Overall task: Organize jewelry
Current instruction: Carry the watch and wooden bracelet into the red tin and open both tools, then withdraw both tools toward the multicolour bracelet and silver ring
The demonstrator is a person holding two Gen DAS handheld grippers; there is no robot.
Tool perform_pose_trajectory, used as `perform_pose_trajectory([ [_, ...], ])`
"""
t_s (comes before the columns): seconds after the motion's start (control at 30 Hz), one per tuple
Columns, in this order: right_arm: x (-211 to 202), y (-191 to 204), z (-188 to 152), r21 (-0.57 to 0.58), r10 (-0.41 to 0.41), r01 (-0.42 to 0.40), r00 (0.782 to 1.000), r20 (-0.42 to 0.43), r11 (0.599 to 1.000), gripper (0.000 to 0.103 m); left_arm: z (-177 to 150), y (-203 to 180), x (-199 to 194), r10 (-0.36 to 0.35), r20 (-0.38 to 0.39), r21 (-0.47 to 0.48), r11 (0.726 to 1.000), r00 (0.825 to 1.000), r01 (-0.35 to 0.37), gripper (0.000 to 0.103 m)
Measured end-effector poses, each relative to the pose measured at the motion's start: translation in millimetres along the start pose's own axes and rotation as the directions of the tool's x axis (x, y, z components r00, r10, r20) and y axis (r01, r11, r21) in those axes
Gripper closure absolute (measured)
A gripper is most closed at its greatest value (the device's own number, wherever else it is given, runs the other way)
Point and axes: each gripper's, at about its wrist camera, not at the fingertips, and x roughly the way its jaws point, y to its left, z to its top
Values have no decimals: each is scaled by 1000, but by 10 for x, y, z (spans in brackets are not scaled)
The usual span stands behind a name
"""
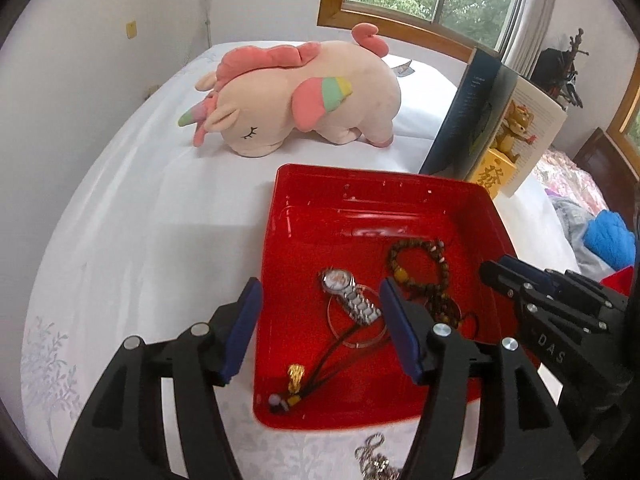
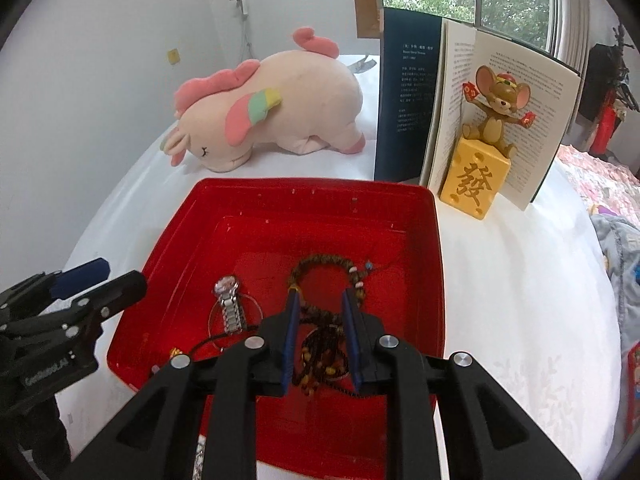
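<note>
Red tray [image 1: 304,216] on a white patterned bedcover [image 1: 140,240], seen from both wrist cameras. The tray is a shallow, glossy, square-cornered container with raised walls, and the jewelry lies in its near half. A silver-toned wristwatch [image 1: 350,294] with a metal link band and a pale round dial lies left of centre, its band resting over a thin clear bangle [image 1: 338,330]. To its right sits a string of dark brown wooden beads [image 1: 426,276], looped on itself and set with a few amber and pale beads. Near the tray's front edge lies a dark cord [image 1: 320,364] carrying a small gold charm [image 1: 297,376] and a white bead (details too small to read). A silver chain [image 1: 376,460] lies on the bedcover just outside the tray's near wall.

The left gripper [image 1: 320,320] has its blue-padded fingers spread wide over the tray's left wall, with nothing between the pads. The right gripper [image 2: 322,320] holds its fingers partly apart above the beads, which show in the gap between the pads; no contact with them is visible.

Beyond the tray: a pink plush unicorn [image 2: 272,112], an open book [image 2: 448,112] standing upright, and a mouse figurine [image 2: 492,120] seated on a yellow block.
</note>
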Motion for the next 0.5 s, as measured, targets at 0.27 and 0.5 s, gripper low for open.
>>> perform_pose_trajectory([
  [0.27,-228,55,-211,-16,-3,3,1000,11,1000,81,-262,-12,-232,12,10,26,1000,1000,-12,40],
  [0.5,-476,105,-480,-22,9,-8,1000,28,1000,79,-527,-60,-459,-9,28,43,999,1000,8,37],
])
